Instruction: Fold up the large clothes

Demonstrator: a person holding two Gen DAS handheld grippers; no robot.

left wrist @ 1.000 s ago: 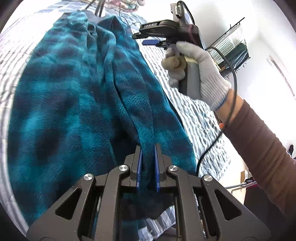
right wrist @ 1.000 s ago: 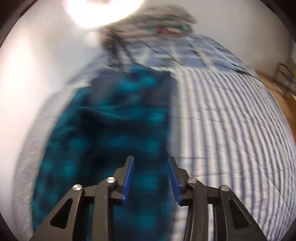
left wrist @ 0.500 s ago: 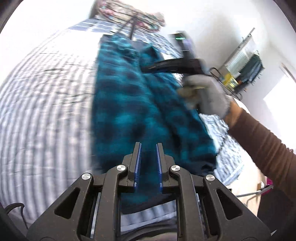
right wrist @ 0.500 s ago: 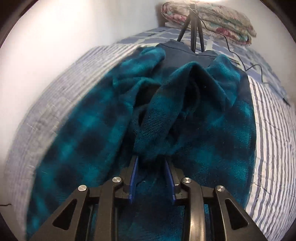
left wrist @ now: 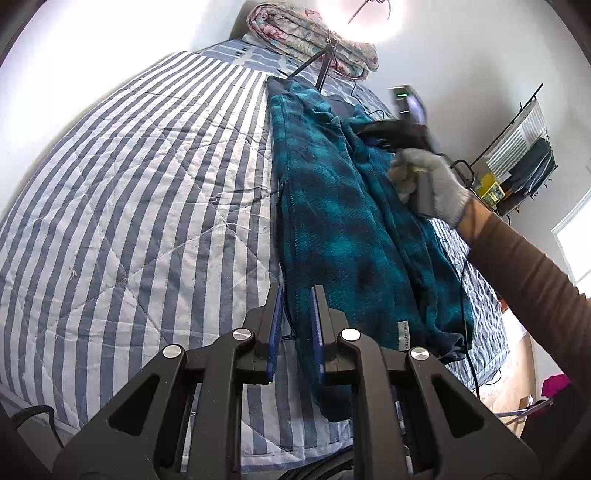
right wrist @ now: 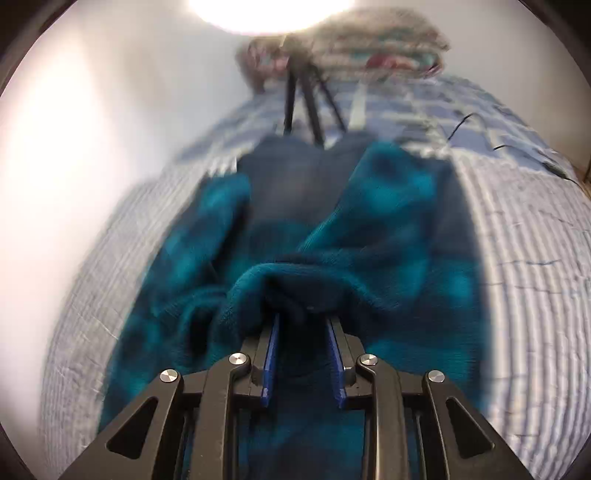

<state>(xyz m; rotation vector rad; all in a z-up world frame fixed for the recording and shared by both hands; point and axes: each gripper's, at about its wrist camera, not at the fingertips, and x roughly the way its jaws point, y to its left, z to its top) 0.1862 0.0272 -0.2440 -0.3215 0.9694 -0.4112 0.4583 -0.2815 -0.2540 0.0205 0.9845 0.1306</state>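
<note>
Left gripper (left wrist: pixel 296 332), black frame with blue pads: jaws nearly together, clamped on the near hem edge of the teal-and-navy plaid fleece garment (left wrist: pixel 332 221). Right gripper (right wrist: pixel 302 354), same make, seen in the left wrist view in a white-gloved hand (left wrist: pixel 430 184) farther up the garment: its jaws have just been closing and now pinch a thick bunched fold of the same fleece.

Garment: lies lengthwise on the blue-and-white striped quilted bedspread (left wrist: pixel 147 221), gathered into a narrow strip with ridges running along it, far end near the black tripod legs (right wrist: pixel 306 107) and the floral folded bedding (left wrist: pixel 314 33) at the head of the bed. Near end hangs slightly over the bed edge by the left gripper.

Risks, judged from this state:
- Left hold takes only a thin edge of the hem; a hard pull likely slips it out.
- Right hold is a rolled bunch, not one clean layer; carrying it across probably drags extra layers and leaves a lumpy, skewed fold.
- Uneven travel of the two hands would twist the strip.
- Black cable (left wrist: pixel 463 295) trails across the fleece under the brown sleeve (left wrist: pixel 524 280); it may snag or get folded inside.
- Tripod stands near the far end; a long sweep could knock it.
</note>
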